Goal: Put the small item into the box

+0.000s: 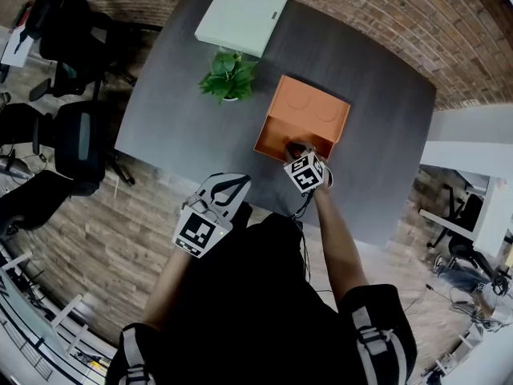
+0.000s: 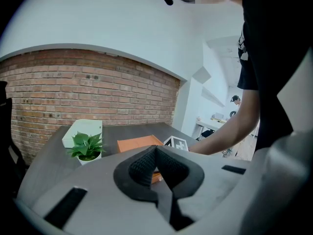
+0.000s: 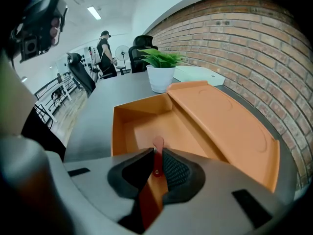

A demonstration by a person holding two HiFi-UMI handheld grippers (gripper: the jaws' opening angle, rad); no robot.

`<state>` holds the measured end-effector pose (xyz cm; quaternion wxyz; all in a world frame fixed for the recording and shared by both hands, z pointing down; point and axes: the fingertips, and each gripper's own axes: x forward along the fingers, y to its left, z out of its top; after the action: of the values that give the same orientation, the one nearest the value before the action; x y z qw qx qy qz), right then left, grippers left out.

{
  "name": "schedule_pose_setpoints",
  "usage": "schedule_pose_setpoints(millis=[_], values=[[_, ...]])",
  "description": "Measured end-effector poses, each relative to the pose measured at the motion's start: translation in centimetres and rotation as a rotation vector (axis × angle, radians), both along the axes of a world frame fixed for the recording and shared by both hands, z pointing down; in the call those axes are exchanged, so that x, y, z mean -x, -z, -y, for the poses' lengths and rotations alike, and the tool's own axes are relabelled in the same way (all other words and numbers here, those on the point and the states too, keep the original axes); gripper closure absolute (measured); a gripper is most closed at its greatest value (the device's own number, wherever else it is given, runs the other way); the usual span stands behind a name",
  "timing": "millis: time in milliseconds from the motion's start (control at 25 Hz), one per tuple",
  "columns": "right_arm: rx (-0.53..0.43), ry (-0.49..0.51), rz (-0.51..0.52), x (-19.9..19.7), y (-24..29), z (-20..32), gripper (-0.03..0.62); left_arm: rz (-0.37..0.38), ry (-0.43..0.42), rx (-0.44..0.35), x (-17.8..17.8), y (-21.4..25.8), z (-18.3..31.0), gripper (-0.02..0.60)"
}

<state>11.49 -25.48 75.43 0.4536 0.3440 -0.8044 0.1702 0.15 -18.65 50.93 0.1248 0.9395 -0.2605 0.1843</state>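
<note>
An orange box (image 1: 303,117) lies open on the dark table (image 1: 168,87), its lid (image 3: 230,126) folded back toward the brick wall. My right gripper (image 3: 157,158) hangs over the near edge of the box (image 3: 146,126), shut on a small flat red item (image 3: 157,155) that stands upright between the pads. In the head view my right gripper (image 1: 295,152) sits at the box's front rim. My left gripper (image 1: 226,189) is held back off the table's near edge, near my body. Its jaws (image 2: 155,153) are shut with nothing between them.
A small potted plant (image 1: 230,77) stands left of the box, and a white flat box (image 1: 243,13) lies behind it at the table's far end. Office chairs (image 1: 76,139) stand on the wooden floor at the left. A person (image 3: 105,53) stands far off.
</note>
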Motion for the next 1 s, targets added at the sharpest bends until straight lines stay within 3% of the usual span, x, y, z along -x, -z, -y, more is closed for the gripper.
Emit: schedule_pose_setpoints(millis=[1000], values=[[0.048,-0.033,-0.015,-0.9,-1.1,0.3,0.506,0.006,-0.030,-0.030,-0.5,0.8,0.1,0.558]])
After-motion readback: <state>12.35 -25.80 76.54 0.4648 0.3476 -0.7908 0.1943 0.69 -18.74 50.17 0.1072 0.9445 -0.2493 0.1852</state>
